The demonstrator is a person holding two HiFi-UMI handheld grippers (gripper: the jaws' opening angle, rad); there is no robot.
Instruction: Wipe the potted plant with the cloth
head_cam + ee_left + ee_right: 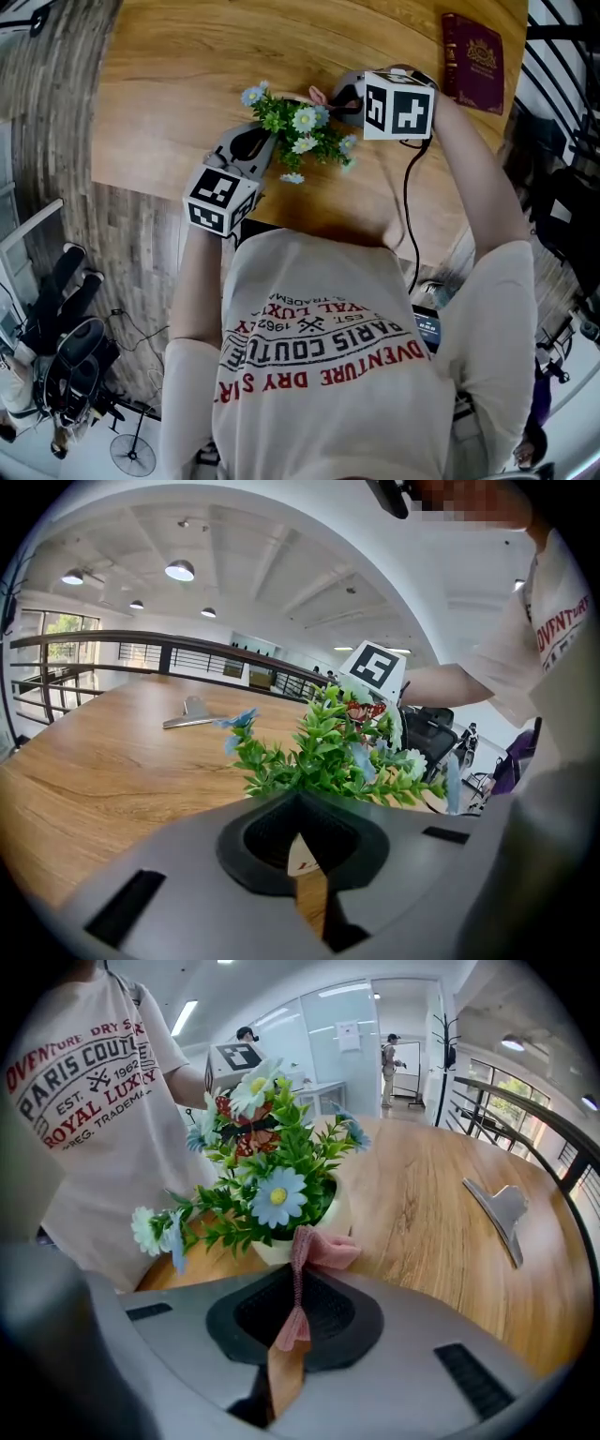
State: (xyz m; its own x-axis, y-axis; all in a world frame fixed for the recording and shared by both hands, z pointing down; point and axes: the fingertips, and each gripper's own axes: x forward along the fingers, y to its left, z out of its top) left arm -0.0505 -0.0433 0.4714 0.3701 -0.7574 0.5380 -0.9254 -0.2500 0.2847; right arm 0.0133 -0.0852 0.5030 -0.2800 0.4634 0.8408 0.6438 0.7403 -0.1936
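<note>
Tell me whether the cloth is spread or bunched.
Bunched: the cloth is a thin strip pinched in the right gripper, with a wad by the pot.

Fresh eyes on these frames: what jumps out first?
The potted plant, green with blue and white flowers, stands on the wooden table just ahead of the person. The right gripper is shut on a pink cloth right at the pot, and the left gripper is shut on the pot from the opposite side. A maroon booklet lies off to the right on the table.
</note>
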